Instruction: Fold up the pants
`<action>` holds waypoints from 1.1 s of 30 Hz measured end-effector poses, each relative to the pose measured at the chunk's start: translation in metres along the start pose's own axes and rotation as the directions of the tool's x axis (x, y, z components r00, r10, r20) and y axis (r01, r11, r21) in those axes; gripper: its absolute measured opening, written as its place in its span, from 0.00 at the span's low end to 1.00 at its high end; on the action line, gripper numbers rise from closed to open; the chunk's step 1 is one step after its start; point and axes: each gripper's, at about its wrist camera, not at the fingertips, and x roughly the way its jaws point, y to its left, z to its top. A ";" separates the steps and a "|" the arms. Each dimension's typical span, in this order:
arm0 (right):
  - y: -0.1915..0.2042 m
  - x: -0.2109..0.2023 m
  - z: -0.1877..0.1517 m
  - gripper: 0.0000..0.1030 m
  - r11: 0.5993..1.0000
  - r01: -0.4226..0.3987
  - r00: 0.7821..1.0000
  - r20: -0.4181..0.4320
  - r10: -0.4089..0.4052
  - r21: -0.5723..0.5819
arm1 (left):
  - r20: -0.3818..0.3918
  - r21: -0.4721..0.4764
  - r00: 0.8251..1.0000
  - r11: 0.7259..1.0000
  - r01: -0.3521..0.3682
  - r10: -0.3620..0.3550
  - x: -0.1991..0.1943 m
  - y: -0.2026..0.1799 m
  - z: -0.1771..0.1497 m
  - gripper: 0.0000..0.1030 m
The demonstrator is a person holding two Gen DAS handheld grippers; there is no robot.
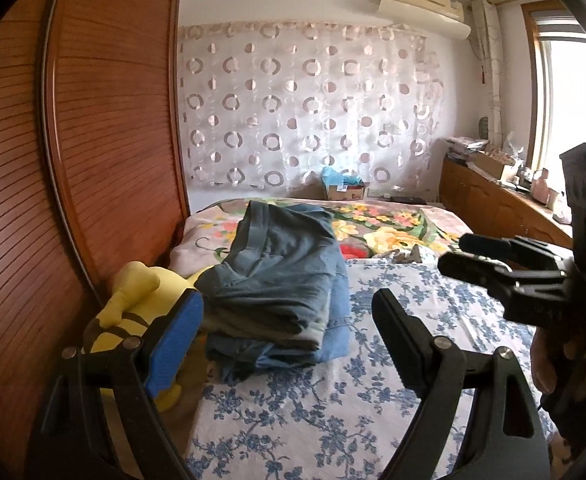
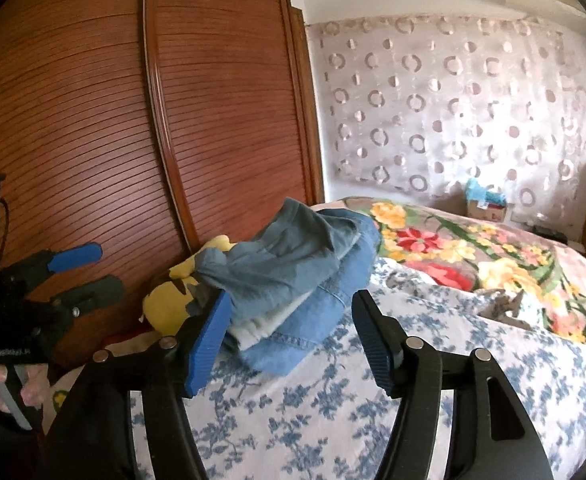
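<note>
Room: bedroom, bed in blue-flowered sheet, wardrobe beside.
Pants: pants lie folded, stacked at bed's wardrobe-side edge, against a yellow toy.
Direction: straight ahead of both jaws; long axis runs away toward headboard.
Nearer: left gripper, jaws spread, empty.
Right gripper: jaws spread, empty.
Writing: none legible.

A yellow plush toy lies at the bed's edge against the slatted wooden wardrobe; a blue-flowered sheet adjoins a bright floral blanket; a circle-patterned sheer curtain hangs behind; an air conditioner sits high on the wall.
</note>
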 end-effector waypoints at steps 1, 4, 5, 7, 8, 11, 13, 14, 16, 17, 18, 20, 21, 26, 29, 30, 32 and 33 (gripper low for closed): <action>0.002 -0.004 -0.002 0.65 1.000 0.014 1.000 0.000 -0.014 0.002 | 0.002 0.002 1.000 1.000 0.007 -0.008 -0.002 -0.002 0.000 0.84; 0.005 -0.017 -0.011 0.66 0.999 0.039 0.999 -0.003 -0.039 0.016 | 0.008 0.015 1.000 1.000 0.024 -0.024 -0.007 -0.010 -0.002 0.84; 0.005 -0.023 -0.013 0.66 0.998 0.050 0.999 -0.001 -0.050 0.028 | 0.010 0.018 1.000 0.999 0.030 -0.030 -0.010 -0.012 -0.002 0.84; 0.008 -0.031 -0.017 0.66 0.997 0.061 0.998 0.002 -0.061 0.038 | 0.011 0.025 0.999 0.999 0.047 -0.047 -0.014 -0.020 -0.005 0.84; 0.010 -0.035 -0.019 0.67 0.997 0.072 0.997 0.003 -0.072 0.040 | 0.011 0.030 0.998 0.998 0.057 -0.057 -0.015 -0.024 -0.007 0.84; 0.011 -0.046 -0.026 0.67 0.993 0.107 0.994 0.004 -0.107 0.044 | 0.007 0.038 0.997 0.996 0.078 -0.078 -0.019 -0.031 -0.010 0.84; 0.014 -0.052 -0.029 0.67 0.991 0.120 0.993 0.002 -0.121 0.055 | 0.005 0.042 0.996 0.995 0.094 -0.094 -0.022 -0.039 -0.015 0.84; 0.015 -0.056 -0.030 0.67 0.990 0.127 0.992 0.004 -0.127 0.061 | 0.003 0.043 0.995 0.994 0.103 -0.103 -0.023 -0.042 -0.016 0.84; 0.019 -0.063 -0.034 0.68 0.987 0.143 0.990 0.004 -0.144 0.070 | -0.004 0.044 0.993 0.992 0.118 -0.118 -0.024 -0.049 -0.020 0.84; 0.019 -0.066 -0.036 0.69 0.986 0.147 0.989 0.004 -0.147 0.075 | -0.007 0.047 0.992 0.991 0.126 -0.126 -0.024 -0.052 -0.021 0.84; 0.020 -0.070 -0.037 0.70 0.985 0.152 0.988 0.004 -0.153 0.081 | -0.009 0.050 0.991 0.990 0.134 -0.134 -0.025 -0.057 -0.022 0.84; 0.023 -0.081 -0.040 0.74 0.982 0.165 0.986 0.014 -0.167 0.092 | -0.007 0.059 0.989 0.987 0.149 -0.149 -0.027 -0.065 -0.025 0.84; 0.024 -0.082 -0.041 0.74 0.979 0.178 0.984 0.014 -0.180 0.095 | -0.007 0.061 0.988 0.986 0.154 -0.154 -0.028 -0.068 -0.025 0.84; 0.033 -0.099 -0.048 0.78 0.966 0.232 0.971 0.025 -0.237 0.116 | -0.011 0.068 0.982 0.980 0.186 -0.186 -0.036 -0.086 -0.033 0.84; 0.040 -0.109 -0.054 0.78 0.958 0.258 0.964 0.029 -0.263 0.123 | -0.017 0.074 0.980 0.977 0.200 -0.199 -0.039 -0.096 -0.039 0.84; 0.042 -0.111 -0.056 0.78 0.956 0.268 0.961 0.030 -0.273 0.122 | -0.020 0.075 0.979 0.976 0.205 -0.204 -0.041 -0.098 -0.042 0.84; 0.046 -0.116 -0.061 0.78 0.950 0.283 0.957 0.028 -0.289 0.130 | -0.028 0.073 0.977 0.974 0.213 -0.212 -0.043 -0.103 -0.047 0.84; 0.048 -0.119 -0.063 0.78 0.946 0.292 0.954 0.029 -0.299 0.138 | -0.031 0.074 0.976 0.973 0.216 -0.215 -0.045 -0.105 -0.049 0.84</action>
